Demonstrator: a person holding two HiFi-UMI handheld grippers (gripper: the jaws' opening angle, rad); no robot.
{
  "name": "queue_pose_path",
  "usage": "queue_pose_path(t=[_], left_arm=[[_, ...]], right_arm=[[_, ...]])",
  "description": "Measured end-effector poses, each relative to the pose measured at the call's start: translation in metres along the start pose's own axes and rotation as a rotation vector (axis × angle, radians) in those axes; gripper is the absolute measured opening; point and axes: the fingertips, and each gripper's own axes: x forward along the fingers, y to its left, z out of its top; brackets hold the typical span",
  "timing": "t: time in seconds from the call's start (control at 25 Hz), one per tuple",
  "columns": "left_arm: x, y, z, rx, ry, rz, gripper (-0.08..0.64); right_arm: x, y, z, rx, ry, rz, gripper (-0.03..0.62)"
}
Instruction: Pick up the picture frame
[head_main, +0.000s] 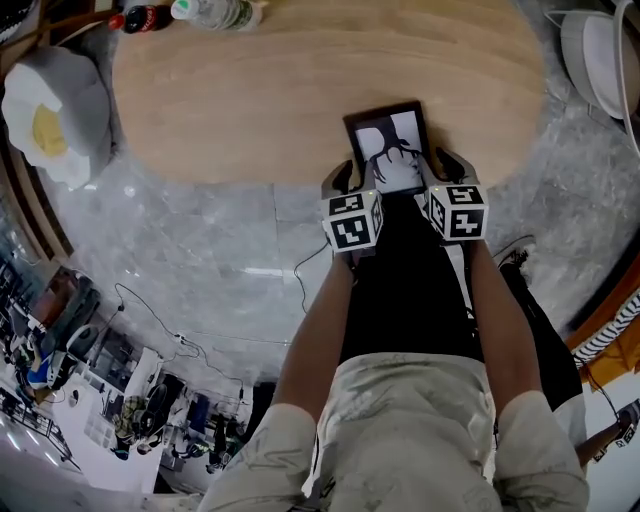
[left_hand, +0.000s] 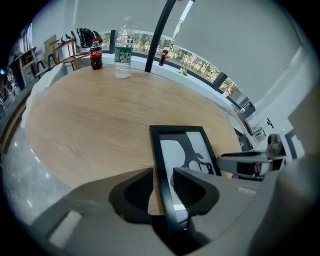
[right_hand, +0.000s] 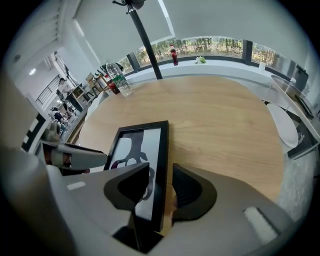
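A black picture frame (head_main: 392, 140) with a black-and-white print lies on the near edge of the oval wooden table (head_main: 300, 100), its near end reaching past the edge toward me. My left gripper (head_main: 342, 182) straddles the frame's left rail (left_hand: 161, 165). In the left gripper view (left_hand: 163, 187) the jaws stand apart, with bare wood showing between the rail and the left jaw. My right gripper (head_main: 455, 165) straddles the right rail (right_hand: 161, 155). In the right gripper view (right_hand: 161, 187) there is a gap beside the rail too. Neither grips the frame.
A water bottle (head_main: 215, 12) and a cola bottle (head_main: 145, 18) stand at the table's far left edge. A white cushion with a yellow centre (head_main: 55, 110) lies left of the table, and a white seat (head_main: 595, 55) stands at the right. The floor is grey marble.
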Motion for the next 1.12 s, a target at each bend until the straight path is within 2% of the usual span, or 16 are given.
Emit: queue_pose_path(t=[0.28, 0.6, 0.84, 1.12], left_arm=[[0.008, -0.002, -0.002, -0.017, 0.017, -0.024, 0.123], [0.019, -0.002, -0.004, -0.013, 0.052, -0.049, 0.123], [0.019, -0.001, -0.005, -0.017, 0.017, -0.038, 0.123], [0.02, -0.001, -0.005, -0.013, 0.051, -0.037, 0.123]], right_arm=[[0.01, 0.002, 0.001, -0.039, 0.03, 0.015, 0.15], [0.02, 0.003, -0.004, -0.004, 0.073, 0.03, 0.13], [0.021, 0.003, -0.004, 0.011, 0.114, 0.05, 0.13], [0.02, 0.003, -0.005, 0.021, 0.085, 0.021, 0.13]])
